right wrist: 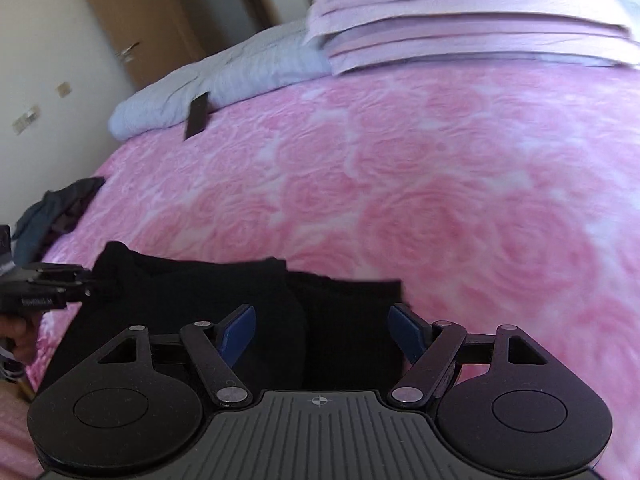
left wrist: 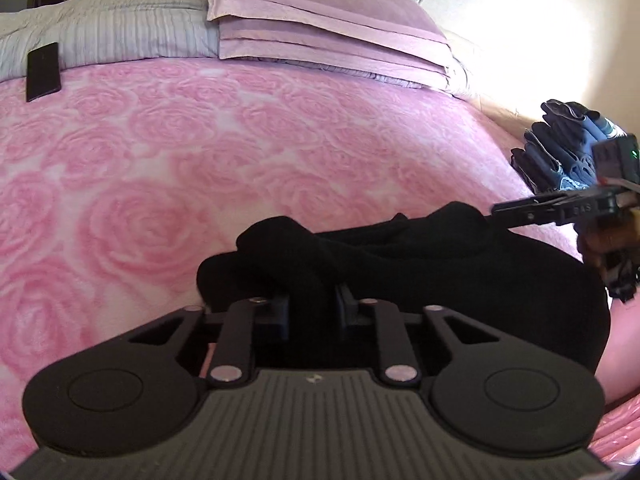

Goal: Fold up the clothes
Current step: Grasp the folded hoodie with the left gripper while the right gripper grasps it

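A black garment [left wrist: 440,264] lies bunched on the pink rose blanket [left wrist: 200,140] close in front of both grippers. In the left wrist view my left gripper [left wrist: 310,308] is shut on a fold of this black cloth, which bulges up between its narrow pads. My right gripper [right wrist: 324,328] stands open, blue pads [right wrist: 240,332] wide apart, over the garment's [right wrist: 200,292] near edge; nothing is pinched. The right gripper's tip [left wrist: 498,210] shows at the garment's right end, and the left gripper [right wrist: 90,280] at its left end.
Stacked lilac pillows [left wrist: 320,28] and a grey quilt [left wrist: 120,32] lie at the head of the bed, with a flat black object [left wrist: 42,72] beside them. A heap of dark blue clothes [left wrist: 560,148] sits at the bed's edge. A wooden door [right wrist: 132,20] stands beyond.
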`<state>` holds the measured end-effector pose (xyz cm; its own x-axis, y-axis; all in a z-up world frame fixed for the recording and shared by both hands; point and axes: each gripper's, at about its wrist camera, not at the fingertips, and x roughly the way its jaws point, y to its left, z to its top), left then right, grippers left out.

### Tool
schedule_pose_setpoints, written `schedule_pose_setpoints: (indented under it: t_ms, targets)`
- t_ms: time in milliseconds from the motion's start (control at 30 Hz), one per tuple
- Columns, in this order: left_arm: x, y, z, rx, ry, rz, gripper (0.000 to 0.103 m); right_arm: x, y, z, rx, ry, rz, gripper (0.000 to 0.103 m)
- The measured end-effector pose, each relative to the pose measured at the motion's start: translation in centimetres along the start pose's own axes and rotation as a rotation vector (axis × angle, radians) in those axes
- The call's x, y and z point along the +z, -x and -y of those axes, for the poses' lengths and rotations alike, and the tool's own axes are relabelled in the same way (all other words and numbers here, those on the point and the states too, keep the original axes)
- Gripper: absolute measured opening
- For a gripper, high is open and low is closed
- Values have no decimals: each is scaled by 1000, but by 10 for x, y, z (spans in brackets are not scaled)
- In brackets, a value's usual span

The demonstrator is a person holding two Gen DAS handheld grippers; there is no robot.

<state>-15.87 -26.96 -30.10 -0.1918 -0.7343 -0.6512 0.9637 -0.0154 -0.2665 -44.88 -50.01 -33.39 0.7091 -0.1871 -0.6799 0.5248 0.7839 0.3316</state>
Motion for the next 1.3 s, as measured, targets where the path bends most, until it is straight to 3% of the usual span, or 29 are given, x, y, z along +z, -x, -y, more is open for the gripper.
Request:
schedule_pose_setpoints:
  t_ms: [100, 133, 200, 267, 300, 367, 467, 500, 567, 633, 667, 700, 767, 833, 900, 967, 1067, 1167, 1233, 1300]
  targets:
    - [-9, 2, -1, 3, -8, 18, 15, 6, -24, -13, 35, 105, -90, 76]
    - [-12, 2, -1, 4, -11, 24, 14, 5, -33, -18, 19, 153, -126, 70]
    - [-9, 10, 5, 16, -52, 58, 10, 4, -37, -20, -20, 186, -146, 27]
    - [-2, 24, 14, 24, -114, 125, 9, 8, -25, -19, -21, 172, -119, 16]
    - [1, 31, 18, 28, -145, 159, 9, 10, -15, -23, -17, 185, -84, 15]
    - [9, 27, 18, 57, -157, 156, 9, 16, -5, -31, -26, 218, -31, 15]
    - [6, 1, -3, 70, -89, 45, 11, 23, -11, -37, -40, 241, -7, 15]
    - [3, -7, -10, 68, -59, 14, 12, 22, -20, -37, -47, 242, -27, 15]
    - [1, -6, -13, 63, -35, 27, 14, 17, -46, -30, -63, 227, -95, 16]
    - [1, -3, -14, 58, -15, 38, 14, 17, -48, -27, -62, 214, -92, 22]
    - [2, -2, -15, 59, -11, 38, 15, 18, -44, -27, -74, 215, -84, 34]
    - [3, -1, -16, 60, -7, 39, 17, 20, -37, -32, -112, 236, -73, 56]
    - [4, 7, -17, 78, 4, 47, 20, 19, -17, -48, -224, 324, -31, 67]
    - [4, 18, -17, 105, 4, 55, 20, 9, 10, -66, -274, 380, 21, 67]
    - [2, 30, -16, 130, 4, 61, 19, -8, 38, -81, -235, 362, 76, 67]
    - [-1, 43, -13, 144, 4, 68, 17, -32, 60, -95, -129, 295, 121, 67]
    - [-9, 66, -4, 104, 17, 79, 19, -74, 69, -114, -7, 227, 137, 67]
    - [-24, 81, 7, 33, 51, 67, 23, -110, 58, -125, 41, 169, 112, 67]
    - [-40, 81, 20, -4, 29, 20, 25, -130, 42, -129, 21, 157, 64, 67]
    - [-60, 85, 35, 27, -21, -3, 24, -134, 37, -134, -19, 157, 57, 67]
